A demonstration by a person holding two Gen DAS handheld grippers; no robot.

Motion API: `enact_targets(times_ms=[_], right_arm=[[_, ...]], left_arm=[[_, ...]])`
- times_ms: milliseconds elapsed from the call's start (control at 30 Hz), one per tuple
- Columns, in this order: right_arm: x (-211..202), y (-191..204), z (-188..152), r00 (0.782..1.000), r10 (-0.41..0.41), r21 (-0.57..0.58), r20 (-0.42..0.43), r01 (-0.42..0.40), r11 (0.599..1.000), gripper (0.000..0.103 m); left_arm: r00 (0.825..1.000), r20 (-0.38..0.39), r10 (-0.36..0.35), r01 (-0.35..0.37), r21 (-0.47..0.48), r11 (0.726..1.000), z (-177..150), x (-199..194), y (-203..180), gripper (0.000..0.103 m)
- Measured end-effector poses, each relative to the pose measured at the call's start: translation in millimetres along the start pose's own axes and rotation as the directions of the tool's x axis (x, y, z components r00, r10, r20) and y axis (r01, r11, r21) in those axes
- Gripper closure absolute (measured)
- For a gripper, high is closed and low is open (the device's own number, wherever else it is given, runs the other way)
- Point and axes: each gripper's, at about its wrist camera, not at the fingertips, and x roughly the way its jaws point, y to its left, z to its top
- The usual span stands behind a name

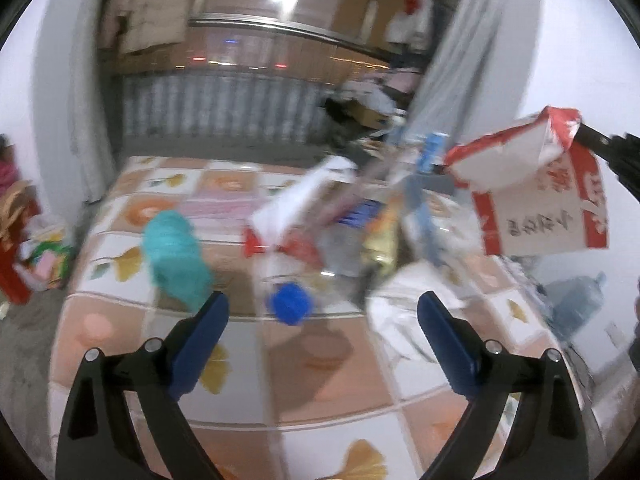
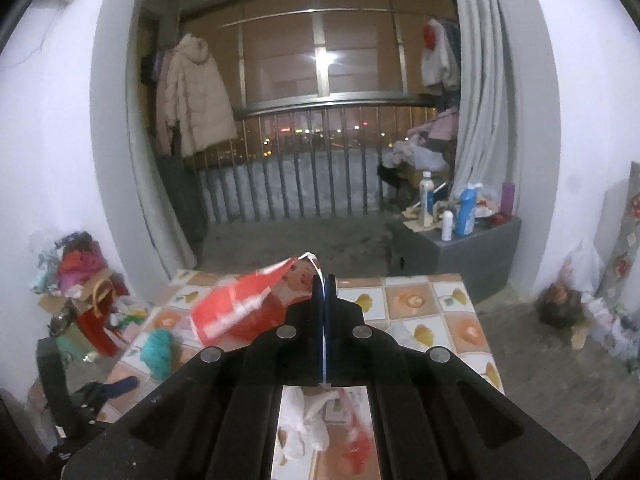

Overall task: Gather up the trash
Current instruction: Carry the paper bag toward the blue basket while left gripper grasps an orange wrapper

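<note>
My right gripper point(image 2: 324, 280) is shut on the edge of a red and white carton point(image 2: 248, 308) and holds it up above the tiled table point(image 2: 440, 304). The carton also shows in the left wrist view point(image 1: 536, 184), hanging at the upper right from the right gripper point(image 1: 580, 130). My left gripper point(image 1: 322, 304) is open and empty, low over the table point(image 1: 312, 380). Ahead of it lie a blue bottle cap point(image 1: 290, 303), a teal cloth point(image 1: 176, 256) and a blurred heap of wrappers and plastic point(image 1: 352, 224). White crumpled paper point(image 1: 400, 320) lies by its right finger.
A grey box point(image 2: 472, 252) with bottles stands on the floor beyond the table, near a balcony railing point(image 2: 304, 168). Clutter and a red stool point(image 2: 88, 320) sit on the floor at left. A water jug point(image 1: 576, 304) stands at right of the table.
</note>
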Motion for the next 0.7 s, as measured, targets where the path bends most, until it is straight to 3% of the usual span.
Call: enact_targets(times_ms=[133, 367, 467, 600, 667, 700], right_arm=[[-11, 2, -2, 0.999, 0.029, -0.002, 0.026, -0.029, 1.000, 0.103], [-28, -8, -3, 0.993, 0.115, 0.046, 0.042, -0.117, 0.992, 0.103], [-33, -7, -4, 0.989, 0.142, 0.037, 0.039, -0.144, 0.989, 0.103], [-41, -7, -5, 0.986, 0.159, 0.026, 0.051, -0.160, 0.987, 0.103], [-43, -6, -4, 0.985, 0.164, 0.019, 0.045, -0.165, 0.986, 0.103], [-44, -7, -5, 0.985, 0.166, 0.018, 0.043, -0.167, 0.986, 0.103]], left_arm=[[0.997, -0.014, -0.076, 0.076, 0.061, 0.995, -2, 11, -22, 0.017], [0.999, 0.012, -0.040, 0.038, 0.087, 0.995, 19, 38, -31, 0.032], [1.000, 0.003, 0.008, -0.008, 0.155, 0.988, 25, 53, -34, 0.039], [1.000, -0.016, 0.005, -0.002, 0.173, 0.985, 26, 70, -34, 0.074], [1.000, -0.014, 0.008, -0.006, 0.167, 0.986, 22, 70, -35, 0.080], [0.999, -0.036, -0.021, 0.026, 0.166, 0.986, 20, 70, -35, 0.088]])
